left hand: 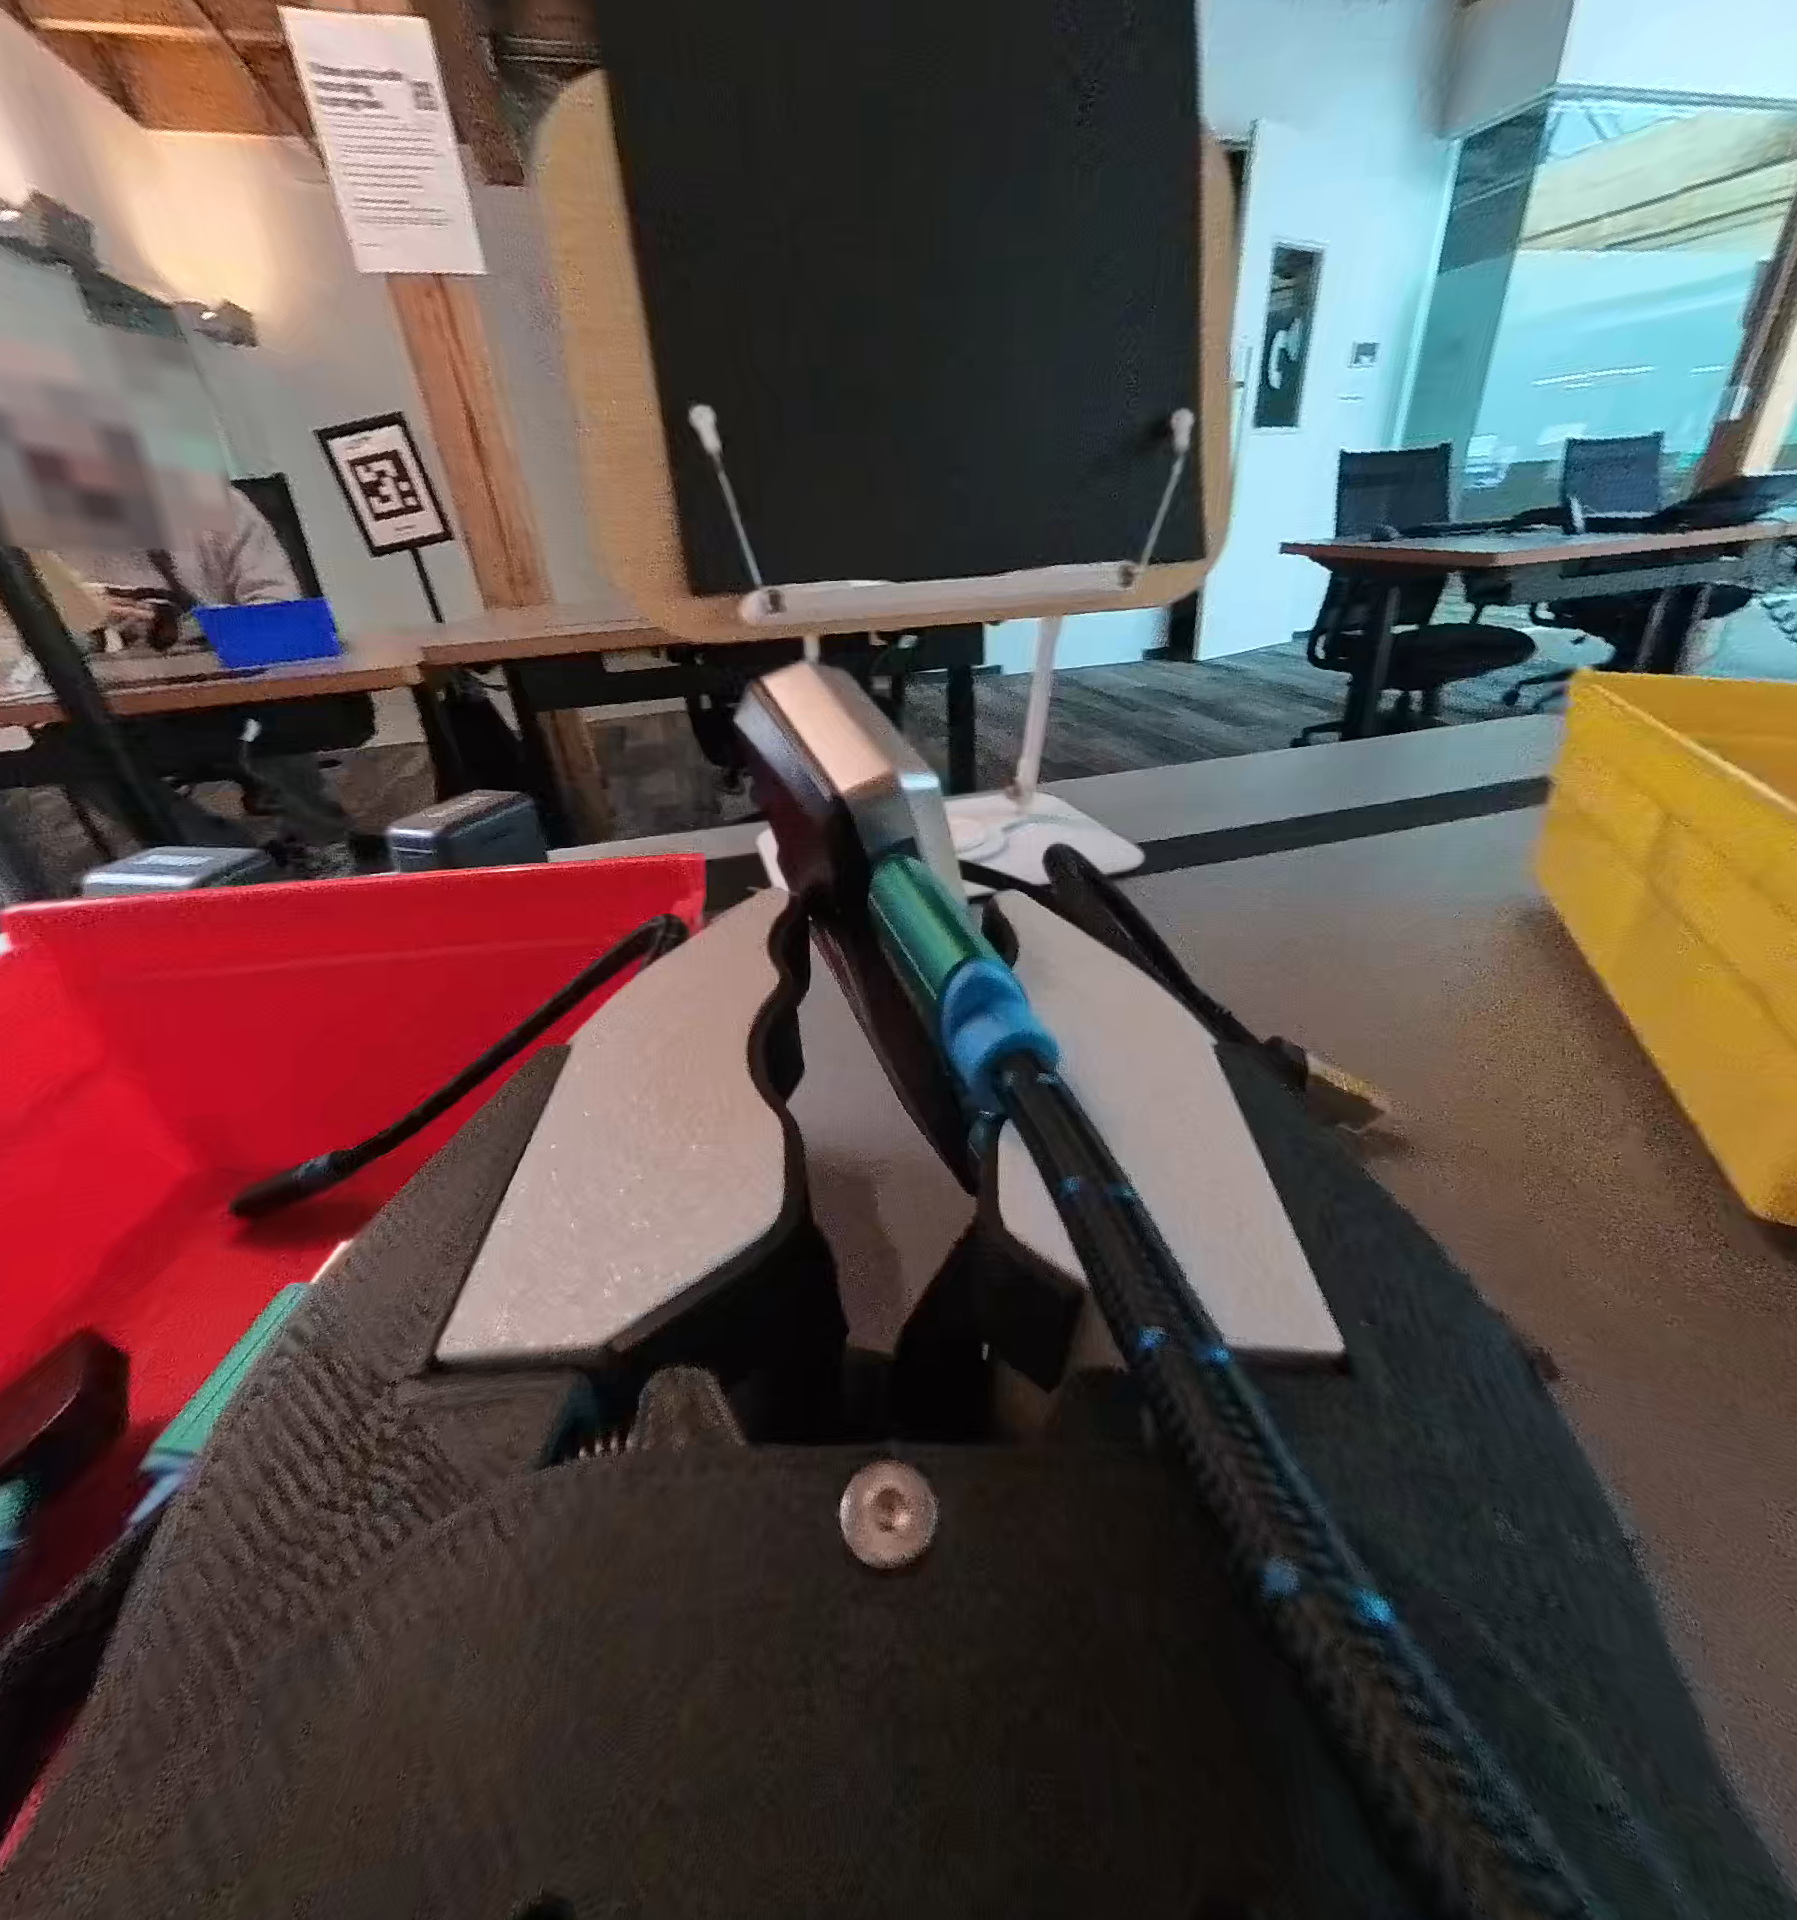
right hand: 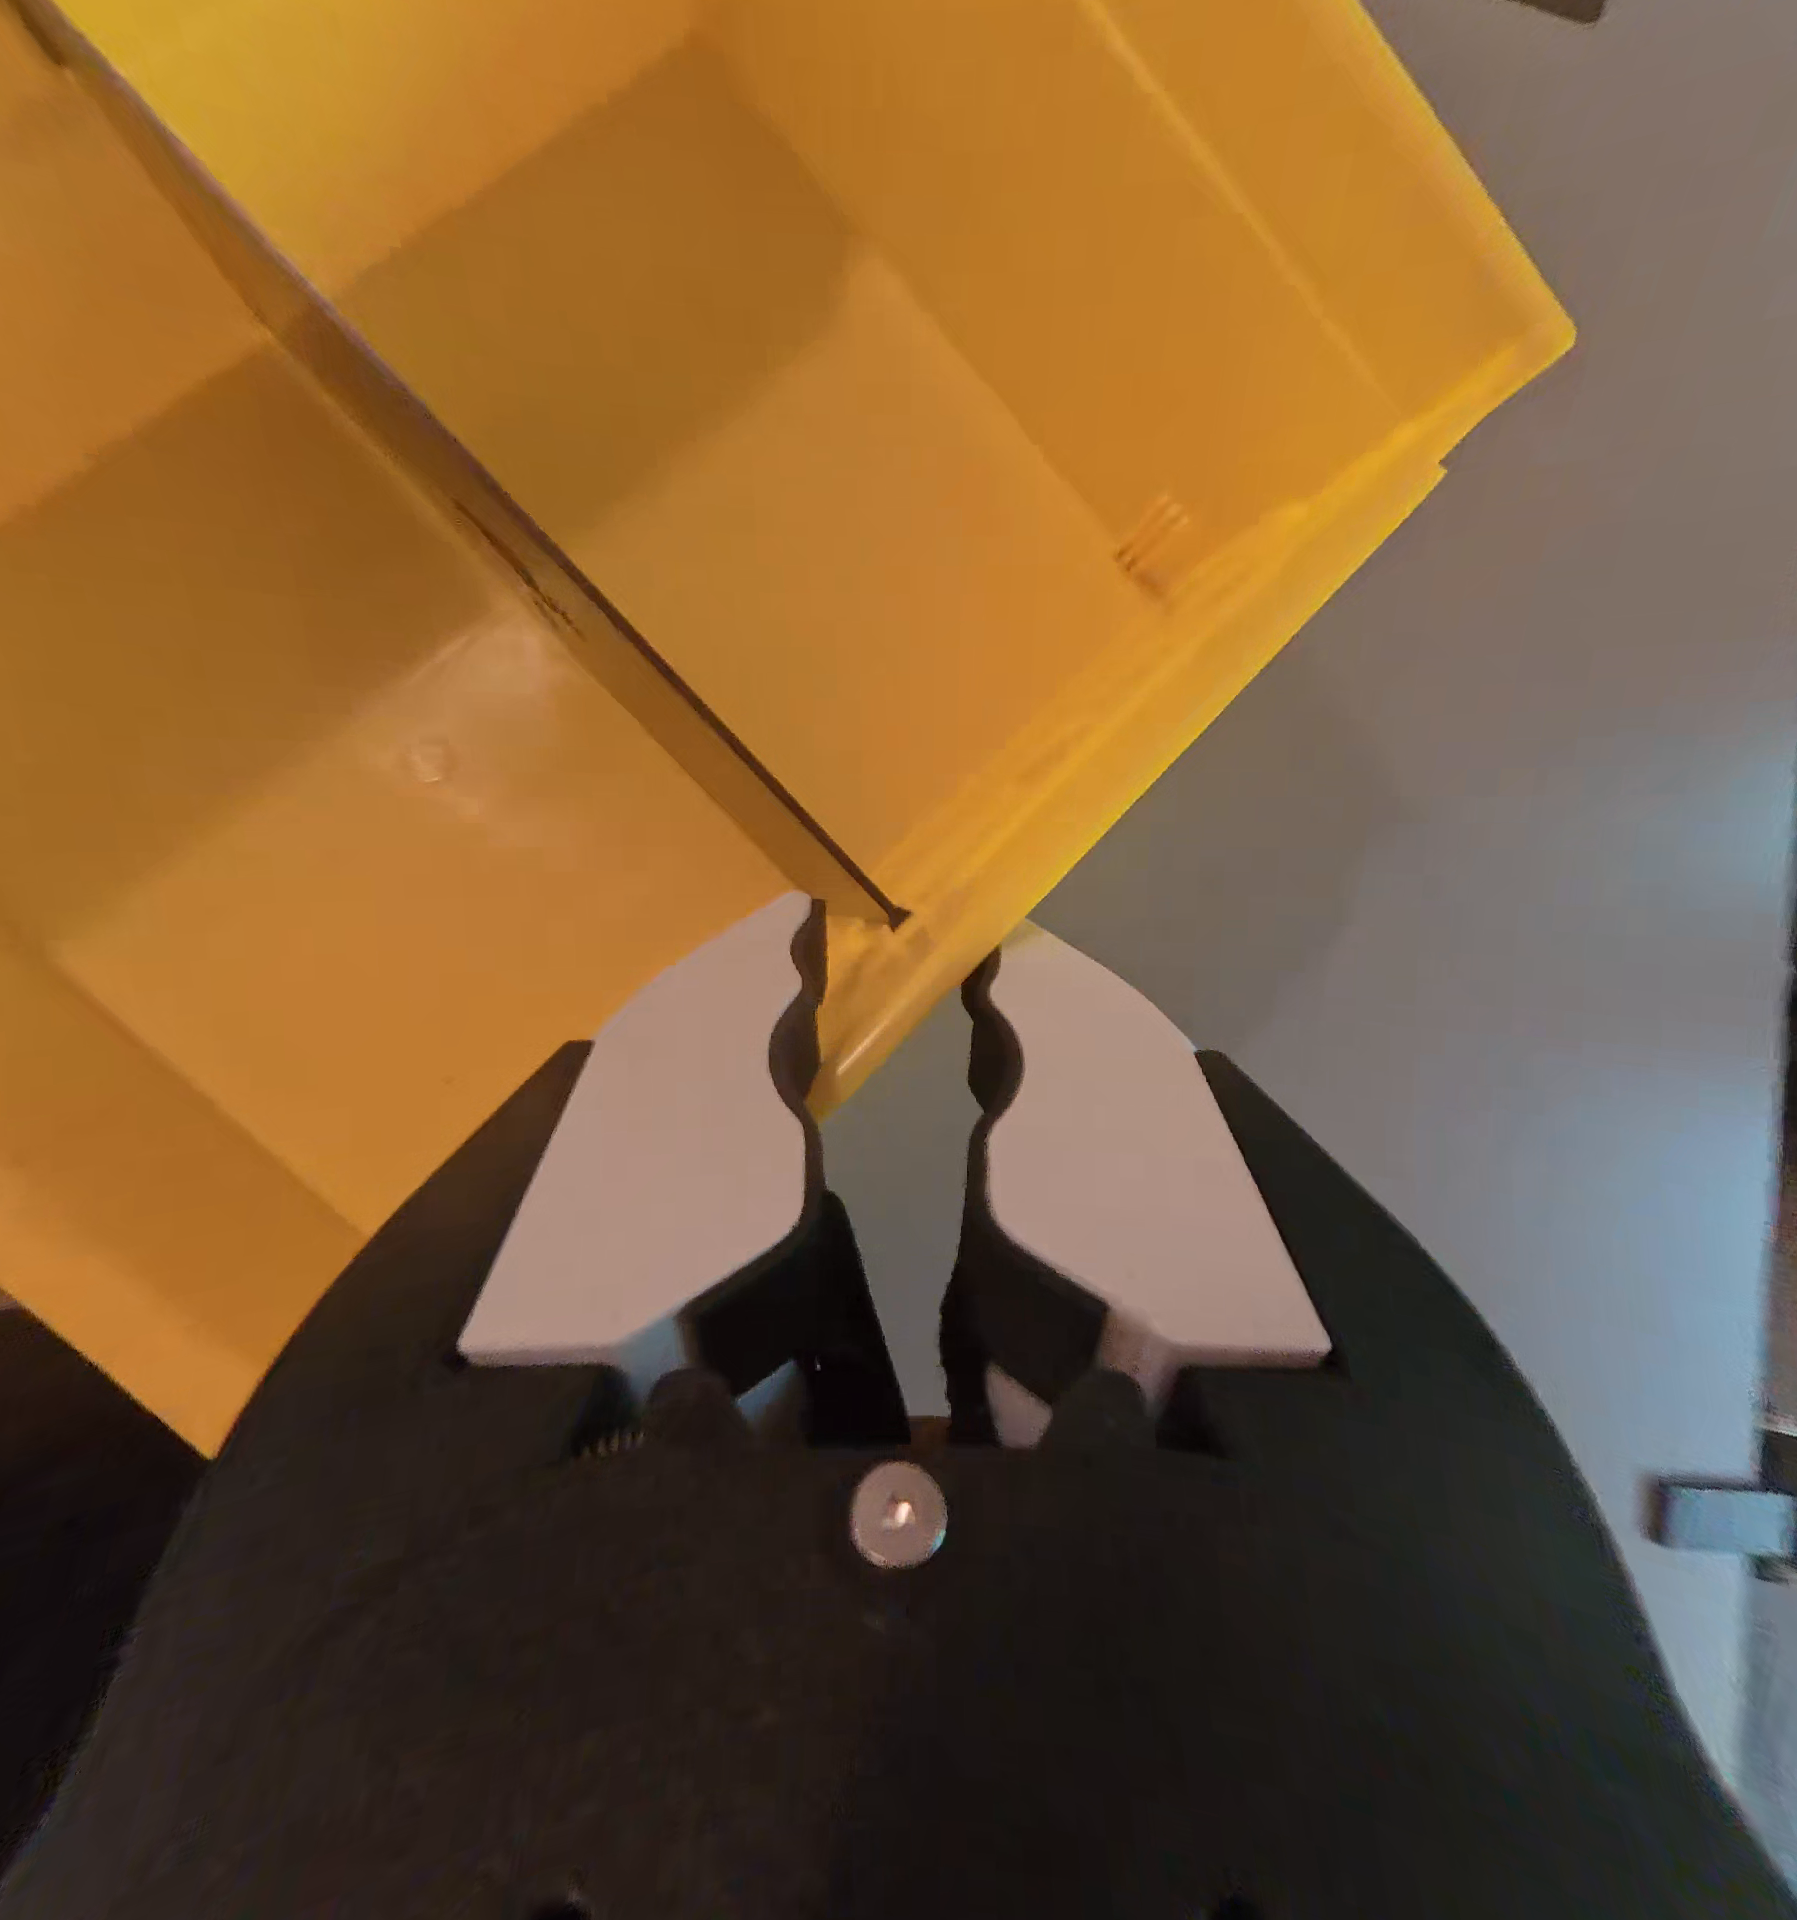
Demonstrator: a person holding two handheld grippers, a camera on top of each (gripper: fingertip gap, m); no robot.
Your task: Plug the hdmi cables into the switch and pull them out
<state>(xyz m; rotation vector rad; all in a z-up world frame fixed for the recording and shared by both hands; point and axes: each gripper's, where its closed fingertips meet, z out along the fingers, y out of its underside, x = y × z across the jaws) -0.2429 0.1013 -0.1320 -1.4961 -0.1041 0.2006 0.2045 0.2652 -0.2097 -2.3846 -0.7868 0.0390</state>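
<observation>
the yellow bin [right hand: 665, 520] fills the view ahead of the empty, parted right tongs [right hand: 894, 977], likely waiting their turn, while the left tongs [left hand: 894, 956] clench the switch [left hand: 842, 769] aloft, probably steadying it, its green-plugged cable [left hand: 1164, 1299] seated and trailing back over them.

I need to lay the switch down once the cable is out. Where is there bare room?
Bare tabletop lies between the left gripper and the yellow bin. Both yellow bin compartments look empty. The red bin side is crowded with cables.
</observation>
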